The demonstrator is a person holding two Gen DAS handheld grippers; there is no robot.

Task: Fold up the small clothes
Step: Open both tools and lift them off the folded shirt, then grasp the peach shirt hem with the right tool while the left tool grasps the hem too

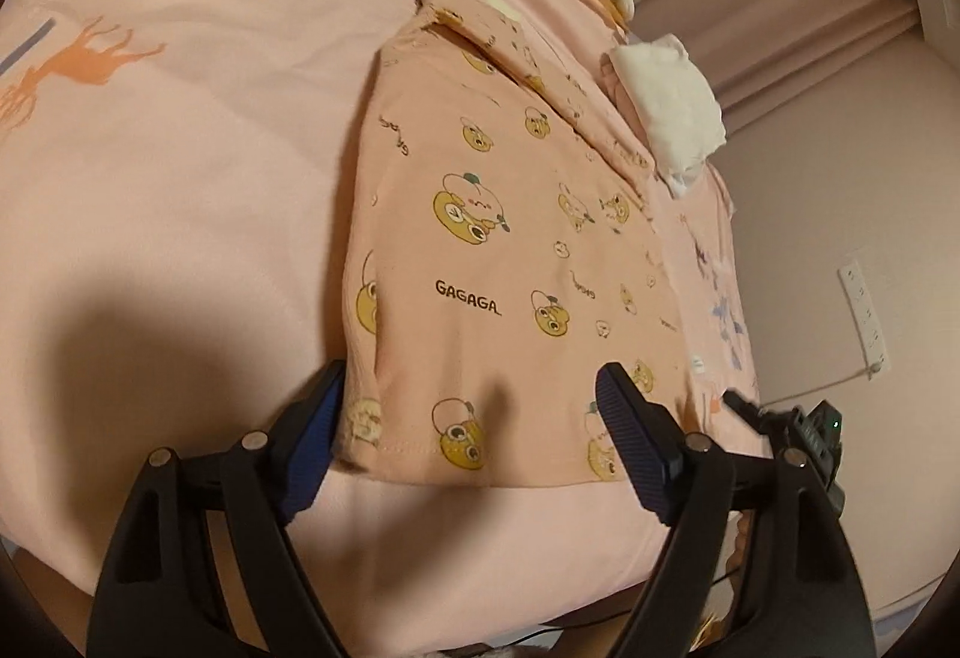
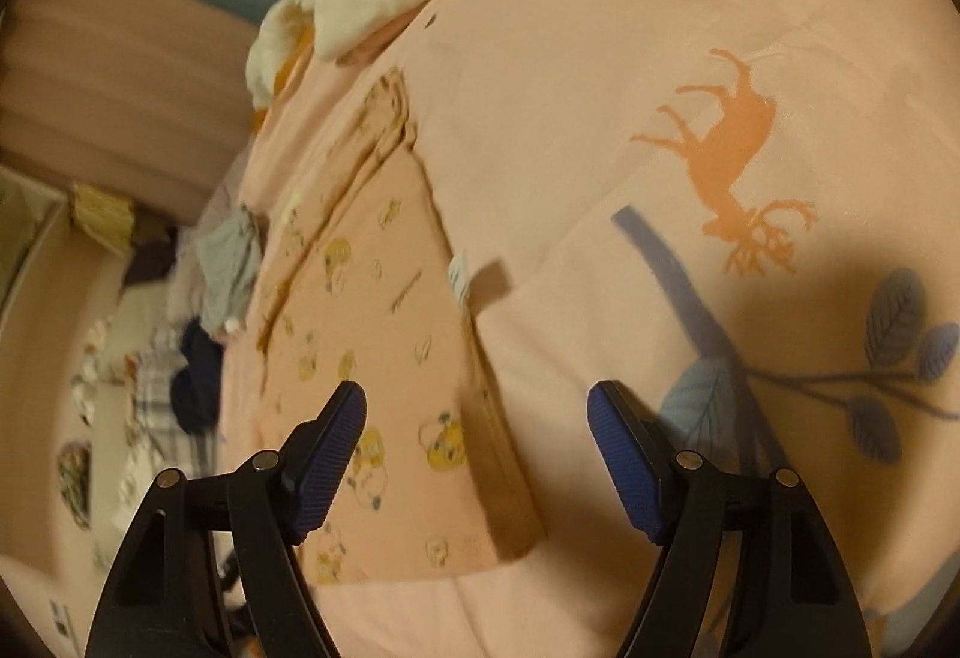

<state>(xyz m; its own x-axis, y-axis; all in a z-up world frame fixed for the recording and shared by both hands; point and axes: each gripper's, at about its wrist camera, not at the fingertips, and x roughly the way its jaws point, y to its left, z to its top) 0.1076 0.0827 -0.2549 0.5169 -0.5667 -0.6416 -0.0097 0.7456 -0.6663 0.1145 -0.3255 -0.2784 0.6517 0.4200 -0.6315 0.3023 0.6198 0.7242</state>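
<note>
Fingers [image 1: 312,442] of both grippers spread wide, holding nothing.

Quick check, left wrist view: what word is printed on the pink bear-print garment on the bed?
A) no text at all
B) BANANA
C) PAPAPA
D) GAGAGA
D: the pink bear-print garment lying flat on the bed sheet carries the dark lettering GAGAGA near its middle, just ahead of the open left tongs.
</note>
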